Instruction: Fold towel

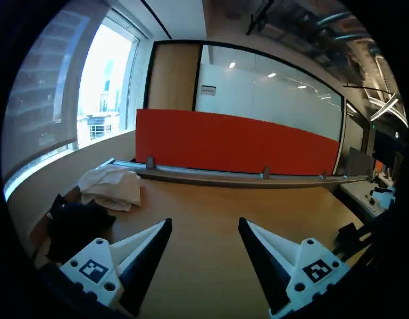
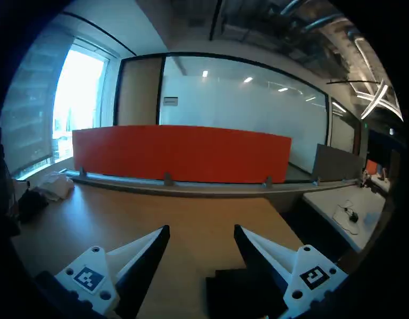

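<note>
A crumpled white towel (image 1: 111, 187) lies at the far left of the wooden desk (image 1: 220, 212), near the window. A dark cloth (image 1: 76, 226) sits just in front of it. My left gripper (image 1: 204, 226) hovers open over the bare desk, to the right of both, with nothing between its fingers. In the right gripper view the white towel (image 2: 55, 186) and the dark cloth (image 2: 31, 204) are small at the far left. My right gripper (image 2: 201, 231) is open above the desk (image 2: 188, 223), and a dark flat thing (image 2: 241, 292) lies under its right finger.
An orange divider panel (image 1: 231, 143) on a metal rail closes off the desk's far edge. A bright window (image 1: 103, 90) is to the left. To the right stands a white desk (image 2: 342, 207) with cables on it. Behind is a glass wall.
</note>
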Demonstrator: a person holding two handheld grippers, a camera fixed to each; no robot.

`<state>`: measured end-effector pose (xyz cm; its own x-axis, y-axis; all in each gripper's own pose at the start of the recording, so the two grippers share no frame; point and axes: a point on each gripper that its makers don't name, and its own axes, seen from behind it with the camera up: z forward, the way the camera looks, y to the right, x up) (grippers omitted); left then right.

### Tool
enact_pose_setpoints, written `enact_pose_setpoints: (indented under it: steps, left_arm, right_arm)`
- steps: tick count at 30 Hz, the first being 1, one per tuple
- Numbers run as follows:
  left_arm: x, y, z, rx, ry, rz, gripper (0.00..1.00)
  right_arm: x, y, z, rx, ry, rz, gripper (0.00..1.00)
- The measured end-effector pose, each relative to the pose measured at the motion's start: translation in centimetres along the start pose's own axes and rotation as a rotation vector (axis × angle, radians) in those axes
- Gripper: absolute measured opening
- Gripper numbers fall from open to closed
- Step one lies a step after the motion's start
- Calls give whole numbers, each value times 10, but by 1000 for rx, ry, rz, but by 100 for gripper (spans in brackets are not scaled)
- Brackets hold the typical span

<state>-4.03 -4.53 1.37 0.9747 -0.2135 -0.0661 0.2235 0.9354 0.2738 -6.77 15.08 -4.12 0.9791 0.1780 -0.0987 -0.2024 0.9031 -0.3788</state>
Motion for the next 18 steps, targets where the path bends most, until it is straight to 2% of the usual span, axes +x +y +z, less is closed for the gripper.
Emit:
enact_pose_setpoints:
  steps: [10, 18]
  left_arm:
    - [26, -4, 1, 12, 85, 1, 92]
    - [38, -10, -2, 27, 129, 3, 92]
  right_arm:
    - [29, -43, 5, 33, 81, 52, 94]
    - [45, -65, 11, 22, 131, 79, 94]
